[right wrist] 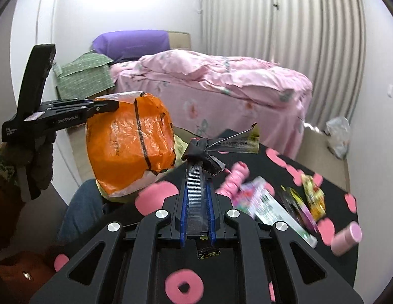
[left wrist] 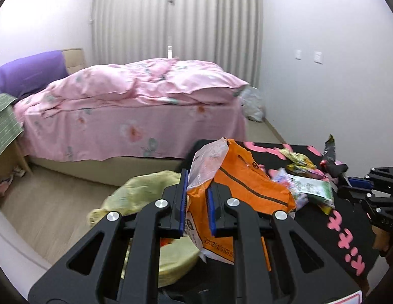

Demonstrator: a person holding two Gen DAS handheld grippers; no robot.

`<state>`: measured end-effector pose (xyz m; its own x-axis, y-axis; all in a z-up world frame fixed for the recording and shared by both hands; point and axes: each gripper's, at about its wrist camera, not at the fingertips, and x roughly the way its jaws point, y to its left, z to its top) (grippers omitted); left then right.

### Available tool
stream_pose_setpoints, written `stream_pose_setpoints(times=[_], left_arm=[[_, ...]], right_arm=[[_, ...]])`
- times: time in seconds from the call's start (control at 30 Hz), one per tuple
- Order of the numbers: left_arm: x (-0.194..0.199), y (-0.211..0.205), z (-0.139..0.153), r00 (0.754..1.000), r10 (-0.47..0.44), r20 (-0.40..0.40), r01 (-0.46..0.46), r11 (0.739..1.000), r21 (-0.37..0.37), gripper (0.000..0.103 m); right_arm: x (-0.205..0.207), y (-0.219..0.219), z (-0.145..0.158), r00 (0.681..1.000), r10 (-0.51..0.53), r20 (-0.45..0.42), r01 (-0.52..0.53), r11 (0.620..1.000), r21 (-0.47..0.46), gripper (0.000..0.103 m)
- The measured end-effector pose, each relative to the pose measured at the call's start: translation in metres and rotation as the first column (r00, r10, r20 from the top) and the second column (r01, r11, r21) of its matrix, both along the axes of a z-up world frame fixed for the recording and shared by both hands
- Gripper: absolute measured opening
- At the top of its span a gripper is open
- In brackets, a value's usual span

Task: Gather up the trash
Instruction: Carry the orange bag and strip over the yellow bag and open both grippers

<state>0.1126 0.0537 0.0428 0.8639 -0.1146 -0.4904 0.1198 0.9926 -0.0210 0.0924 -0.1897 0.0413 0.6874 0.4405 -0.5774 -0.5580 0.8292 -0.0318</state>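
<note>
My left gripper (left wrist: pixel 197 198) is shut on a crumpled orange plastic bag (left wrist: pixel 247 179), which hangs in the air over the table's left edge. The right wrist view shows the same orange bag (right wrist: pixel 130 144) dangling from the left gripper (right wrist: pixel 105 107), held by a gloved hand. My right gripper (right wrist: pixel 197 197) is shut on a black and silver wrapper (right wrist: pixel 196 177) lifted above the black table (right wrist: pixel 247 266). From the left wrist view, the right gripper (left wrist: pixel 345 177) holds that wrapper (left wrist: pixel 329 152) upright. Several loose snack wrappers (right wrist: pixel 267 205) lie on the table.
A yellow-green bag (left wrist: pixel 145 190) sits low beside the table, under the orange bag. A pink cylinder (right wrist: pixel 345 238) lies near the table's right edge. Behind stand a bed (left wrist: pixel 135 111) with a pink cover and a white plastic bag (left wrist: pixel 252 103) on the floor.
</note>
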Motion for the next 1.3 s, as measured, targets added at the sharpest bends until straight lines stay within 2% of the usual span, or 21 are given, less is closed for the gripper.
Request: stream_pose_setpoints(times=[0.13,0.23,0.27,0.3,0.4,0.47,0.53,0.67,0.73,0.8,0.83,0.93,1.1,1.23,1.3], left_arm=[[0.001,0.021,0.0,0.995,0.092,0.034,-0.094,0.995,0.04,0.013],[0.006,0.034,0.0,0.979,0.187,0.077,-0.195,0.975,0.107,0.013],[0.009,0.038,-0.001,0.966,0.236,0.104,-0.249,0.957,0.148,0.013],[0.014,0.043,-0.004,0.947,0.296,0.129,-0.317,0.929,0.193,0.013],[0.025,0.057,-0.012,0.92,0.376,0.114,-0.392,0.9,0.191,0.013],[0.035,0.062,-0.025,0.893,0.433,0.12,-0.449,0.865,0.223,0.013],[0.046,0.065,-0.043,0.886,0.452,0.101,-0.462,0.851,0.25,0.013],[0.062,0.065,-0.09,0.913,0.407,-0.043,-0.387,0.892,0.235,0.013],[0.068,0.068,-0.118,0.917,0.373,-0.144,-0.346,0.921,0.181,0.013],[0.069,0.079,-0.138,0.912,0.337,-0.233,-0.329,0.941,0.077,0.013],[0.069,0.085,-0.146,0.906,0.329,-0.266,-0.333,0.942,0.032,0.013],[0.068,0.095,-0.155,0.893,0.344,-0.291,-0.365,0.931,-0.019,0.013],[0.067,0.102,-0.149,0.882,0.388,-0.267,-0.411,0.911,-0.034,0.013],[0.064,0.106,-0.151,0.879,0.375,-0.295,-0.41,0.91,-0.063,0.013],[0.061,0.112,-0.15,0.876,0.371,-0.308,-0.419,0.902,-0.108,0.015]], right_arm=[[0.015,0.025,0.004,0.999,0.044,-0.012,-0.044,0.999,0.016,0.013],[0.032,0.044,0.005,0.996,0.08,-0.03,-0.079,0.996,0.028,0.013],[0.04,0.052,0.005,0.995,0.094,-0.037,-0.093,0.995,0.03,0.013],[0.046,0.057,0.005,0.994,0.103,-0.042,-0.102,0.994,0.031,0.013],[0.072,0.077,-0.001,0.987,0.141,-0.075,-0.137,0.989,0.058,0.013],[0.086,0.089,-0.007,0.982,0.163,-0.095,-0.156,0.985,0.073,0.013],[0.102,0.105,-0.017,0.974,0.193,-0.119,-0.186,0.98,0.067,0.013],[0.127,0.134,-0.044,0.951,0.244,-0.191,-0.241,0.97,0.039,0.013],[0.14,0.147,-0.062,0.934,0.262,-0.243,-0.263,0.964,0.027,0.013],[0.149,0.155,-0.077,0.919,0.272,-0.284,-0.28,0.96,0.013,0.013],[0.153,0.16,-0.086,0.912,0.276,-0.303,-0.29,0.957,0.0,0.013],[0.158,0.173,-0.105,0.895,0.288,-0.34,-0.317,0.948,-0.033,0.013],[0.163,0.189,-0.119,0.882,0.298,-0.365,-0.336,0.941,-0.044,0.013],[0.167,0.197,-0.123,0.878,0.308,-0.368,-0.345,0.938,-0.038,0.013],[0.167,0.199,-0.126,0.878,0.307,-0.366,-0.347,0.937,-0.045,0.013]])
